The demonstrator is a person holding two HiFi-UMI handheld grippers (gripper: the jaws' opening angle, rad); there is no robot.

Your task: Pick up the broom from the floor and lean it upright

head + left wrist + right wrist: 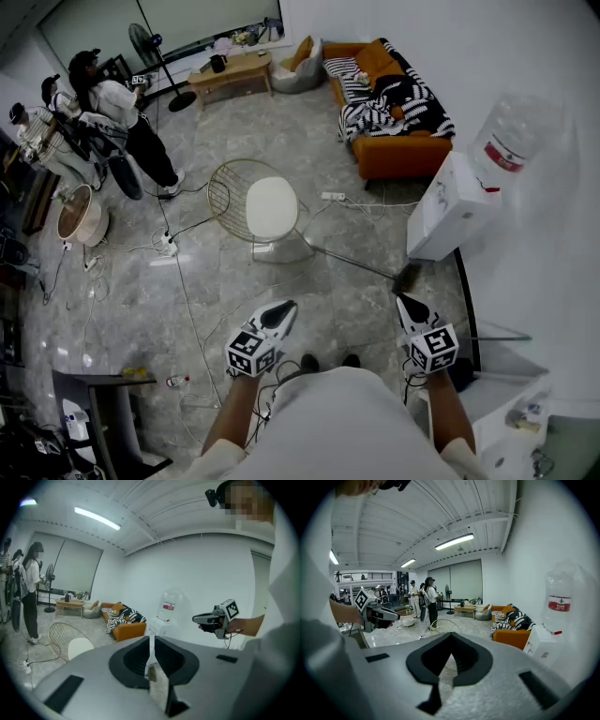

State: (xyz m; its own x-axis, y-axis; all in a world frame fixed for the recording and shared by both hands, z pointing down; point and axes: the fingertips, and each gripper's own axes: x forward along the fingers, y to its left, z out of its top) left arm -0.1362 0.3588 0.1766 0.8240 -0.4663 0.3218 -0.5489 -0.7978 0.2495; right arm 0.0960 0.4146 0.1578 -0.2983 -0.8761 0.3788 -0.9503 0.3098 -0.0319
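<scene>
Both jaws well short of broom (356,261).

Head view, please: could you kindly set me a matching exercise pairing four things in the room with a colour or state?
Things:
1 broom
2 sofa
3 chair
4 water dispenser

Colour or state:
A bears a big bottle on top
B lies flat on the floor
C orange
D wire back, white seat

Pairs: 1-B, 2-C, 3-D, 4-A
</scene>
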